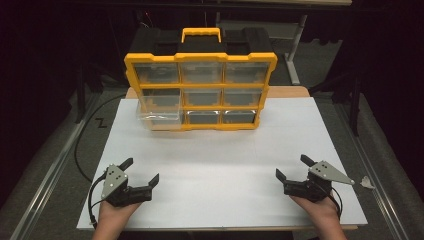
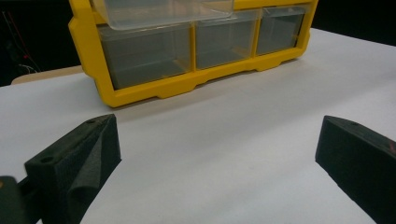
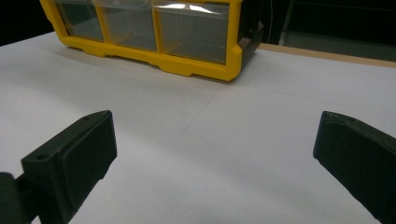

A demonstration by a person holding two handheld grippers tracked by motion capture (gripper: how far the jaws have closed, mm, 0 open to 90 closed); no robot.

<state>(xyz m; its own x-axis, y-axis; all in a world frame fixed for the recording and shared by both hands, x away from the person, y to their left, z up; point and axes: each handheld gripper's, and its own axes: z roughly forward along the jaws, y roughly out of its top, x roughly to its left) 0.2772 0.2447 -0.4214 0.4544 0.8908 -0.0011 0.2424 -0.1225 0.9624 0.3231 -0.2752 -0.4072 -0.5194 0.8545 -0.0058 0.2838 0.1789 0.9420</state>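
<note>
both tongs, left gripper and right gripper, gaping, empty, well short of yellow drawer organizer; one clear drawer pulled out, nothing handled yet.

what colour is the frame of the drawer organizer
Yellow frame with clear drawers, best seen in the high view.

Your left gripper is a black block with two black, wedge-shaped jaws; each jaw has a small round hole near its tip. A grey three-cornered plate with small fasteners sits on top, and a black cable loops from its rear. Your right gripper is built the same, with its own grey plate. Both your forearms are bare.
</note>
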